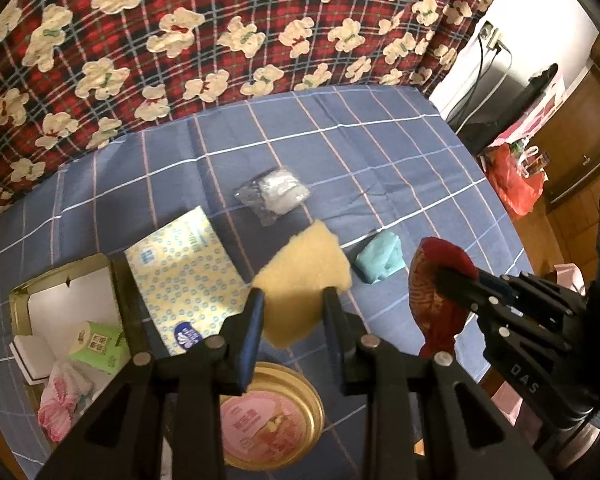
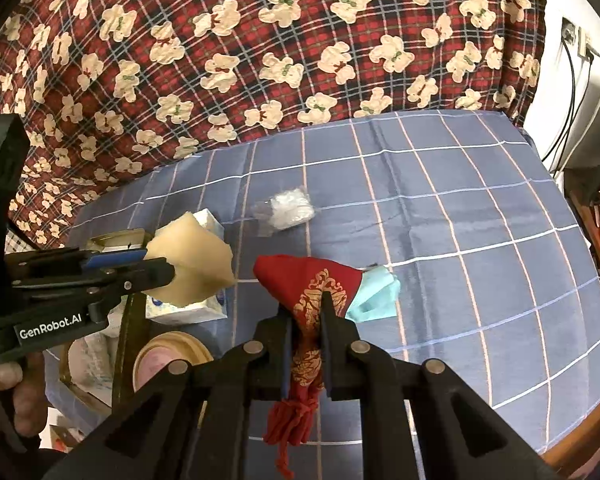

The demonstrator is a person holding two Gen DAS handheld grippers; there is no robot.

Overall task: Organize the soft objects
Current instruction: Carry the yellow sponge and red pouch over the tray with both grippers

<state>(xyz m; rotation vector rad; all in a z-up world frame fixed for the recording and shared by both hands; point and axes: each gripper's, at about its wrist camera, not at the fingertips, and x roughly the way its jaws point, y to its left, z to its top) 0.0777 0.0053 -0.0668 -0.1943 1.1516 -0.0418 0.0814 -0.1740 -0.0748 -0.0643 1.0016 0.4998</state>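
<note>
**Both tools lifted, each pinching a soft object**

The left tool (image 1: 292,312) is raised over the bench (image 1: 380,140), which is draped in a blue checked cloth, and its two fingers pinch a pale yellow foam sponge wedge (image 1: 304,276) by its near end. In the right wrist view this tool reaches in level from the left, the sponge (image 2: 192,268) hanging clear of the cloth, and the person's hand (image 2: 16,392) grips the handle low at the left edge.

The right tool (image 2: 305,336) is pressed together on a dark red cloth pouch with gold pattern (image 2: 312,284), fingers clamped on its narrow neck; the red tassel cords dangle below the fingers. The pouch is held above the bench's near side.

On the bench lie a small light blue folded cloth (image 1: 380,258), just beyond the pouch, and a clear plastic packet of white material (image 1: 278,192) toward the middle. A yellow tissue pack with blue dots (image 1: 180,268) sits near the left edge, beside an open gold tin box (image 1: 64,276) holding a green carton and a pink bundle. A round gold tin lid with pink label (image 1: 272,420) rests at the near edge.
</note>
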